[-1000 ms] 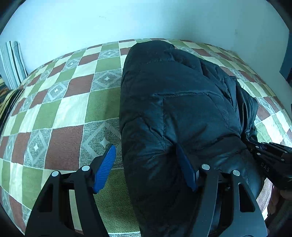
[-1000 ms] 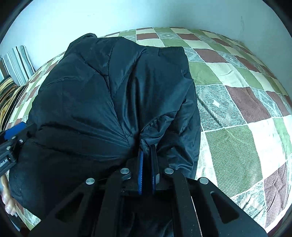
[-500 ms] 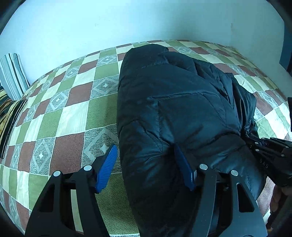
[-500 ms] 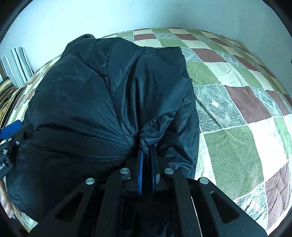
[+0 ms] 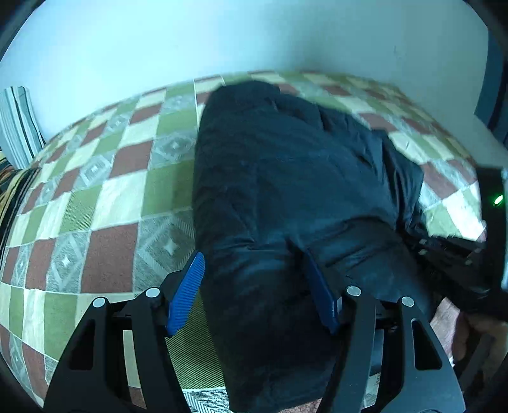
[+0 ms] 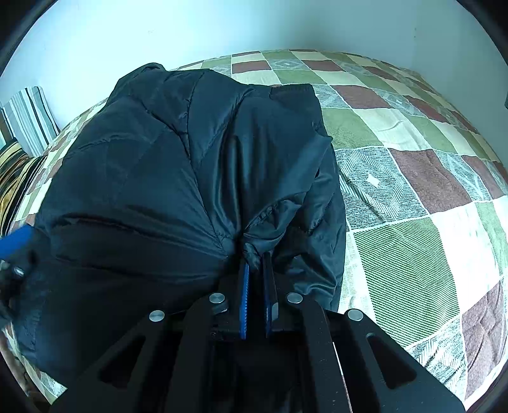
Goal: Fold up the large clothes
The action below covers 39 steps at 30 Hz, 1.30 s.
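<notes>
On the checked quilt (image 6: 412,178) of a bed lies a black puffer jacket (image 6: 152,165), already doubled into a thick bundle with a sleeve or side panel laid over its top. The right gripper (image 6: 255,270) has its blue pads pinched tight on a gathered tuck of the jacket's near edge. The left gripper (image 5: 254,273) stands fairly wide, straddling the bundle's near left corner: one blue pad (image 5: 185,295) is clear of the cloth over the quilt, the other pressed into the padding, so nothing is clamped there. The fold looks roughly halfway along; a further fold or tidying of the bulging edges probably remains, and the left side needs a real hold first. Striped pillows (image 6: 27,117) sit at the far left by the pale wall (image 6: 222,28), well apart from the jacket. Nothing blocks the quilt around the bundle; the slippery, springy padding is the likelier obstacle.
</notes>
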Available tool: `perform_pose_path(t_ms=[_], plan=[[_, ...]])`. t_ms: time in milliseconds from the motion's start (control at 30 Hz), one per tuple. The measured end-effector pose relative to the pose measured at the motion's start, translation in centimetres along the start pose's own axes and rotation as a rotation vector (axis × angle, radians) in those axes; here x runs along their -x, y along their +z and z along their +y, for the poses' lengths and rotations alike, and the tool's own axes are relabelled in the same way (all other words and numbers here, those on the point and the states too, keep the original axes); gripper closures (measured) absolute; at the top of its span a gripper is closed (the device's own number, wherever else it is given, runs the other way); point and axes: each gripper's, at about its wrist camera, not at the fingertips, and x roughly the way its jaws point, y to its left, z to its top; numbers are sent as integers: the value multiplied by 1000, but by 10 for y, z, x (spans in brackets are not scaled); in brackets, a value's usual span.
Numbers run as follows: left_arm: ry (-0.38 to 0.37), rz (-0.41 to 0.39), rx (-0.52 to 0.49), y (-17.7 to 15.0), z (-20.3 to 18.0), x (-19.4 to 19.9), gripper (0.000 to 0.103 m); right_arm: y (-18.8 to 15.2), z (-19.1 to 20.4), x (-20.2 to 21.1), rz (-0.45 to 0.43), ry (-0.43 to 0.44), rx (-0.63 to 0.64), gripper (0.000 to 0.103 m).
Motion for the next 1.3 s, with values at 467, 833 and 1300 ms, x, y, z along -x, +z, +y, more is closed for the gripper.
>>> perform_pose_path(t_ms=[467,833,1300], plan=[[6,2,4,-2,0,-11,38,-6,-5,63,-58,-2,1,90],[-14,-2,-2,-5,-2,-19,38,-26,-7,17,50,-2,-4,91],[-26,-56,30,16,18,10,41,-4,-15,62,-42,21,-25,68]])
